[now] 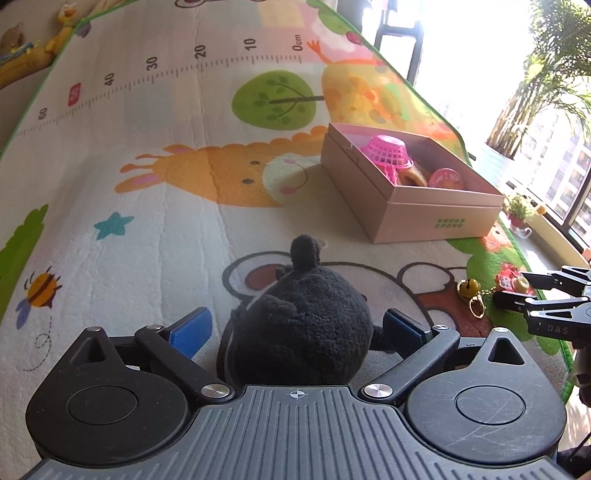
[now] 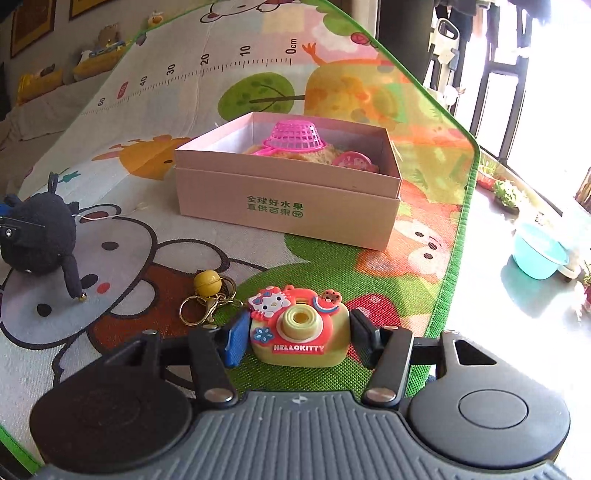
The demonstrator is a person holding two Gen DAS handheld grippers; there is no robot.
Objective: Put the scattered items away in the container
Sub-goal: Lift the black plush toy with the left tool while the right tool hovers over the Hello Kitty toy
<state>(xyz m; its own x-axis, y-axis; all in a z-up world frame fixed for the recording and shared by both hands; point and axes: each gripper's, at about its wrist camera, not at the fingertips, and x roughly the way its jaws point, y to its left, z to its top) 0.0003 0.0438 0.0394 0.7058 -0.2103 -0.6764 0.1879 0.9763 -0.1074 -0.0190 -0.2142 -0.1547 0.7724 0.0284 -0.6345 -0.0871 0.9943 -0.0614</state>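
Observation:
A black plush toy [image 1: 299,325] lies on the play mat between the blue pads of my left gripper [image 1: 297,330], which stands open with a gap on either side. My right gripper [image 2: 299,341] is shut on a yellow and red Hello Kitty toy camera [image 2: 299,328], a pad against each side. A yellow bell and gold key rings [image 2: 208,282] trail from the camera on the mat. The cardboard box [image 2: 288,206] sits farther out, holding a pink basket [image 2: 295,138] and a pink round tin [image 2: 351,160]. The left wrist view shows my right gripper [image 1: 511,290] at right.
The cartoon play mat ends in a green border [image 2: 461,236] to the right, with bare floor beyond. A teal basin [image 2: 539,254] and small potted plants [image 2: 506,192] stand by the window. Stuffed toys [image 1: 59,22] sit past the mat's far left corner.

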